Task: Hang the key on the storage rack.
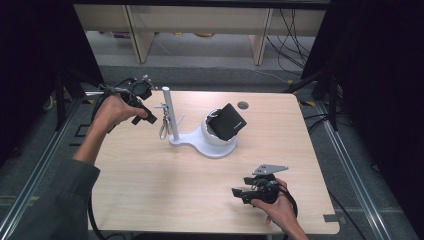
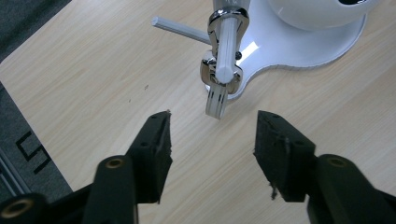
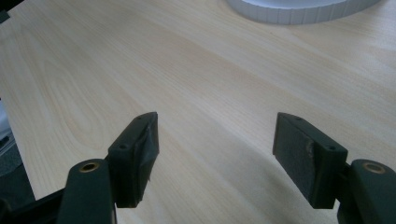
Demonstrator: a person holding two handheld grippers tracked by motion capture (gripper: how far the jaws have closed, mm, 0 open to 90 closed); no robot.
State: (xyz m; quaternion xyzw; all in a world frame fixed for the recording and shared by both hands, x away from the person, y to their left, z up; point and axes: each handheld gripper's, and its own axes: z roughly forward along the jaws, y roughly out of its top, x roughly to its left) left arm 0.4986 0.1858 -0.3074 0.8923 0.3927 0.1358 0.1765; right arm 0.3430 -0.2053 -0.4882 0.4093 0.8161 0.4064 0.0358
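A white stand (image 1: 200, 144) with an upright pole (image 1: 166, 110) sits at the middle of the wooden table. Its white bowl (image 1: 214, 135) holds a tilted black box-like object (image 1: 227, 121). A silver clip (image 1: 163, 129) hangs from a short peg on the pole. In the left gripper view the silver clip (image 2: 223, 70) hangs on the white peg (image 2: 225, 44) with a white ribbed tab (image 2: 217, 100) below it. My left gripper (image 1: 144, 119) (image 2: 212, 135) is open just left of the clip, holding nothing. My right gripper (image 1: 239, 195) (image 3: 215, 135) is open over bare wood near the front right.
The stand's flat base (image 2: 303, 51) spreads toward the left gripper, and its ribbed rim (image 3: 299, 10) lies far ahead of the right gripper. A small round hole (image 1: 243, 105) marks the table's back edge. Cables and shelving legs lie on the floor beyond.
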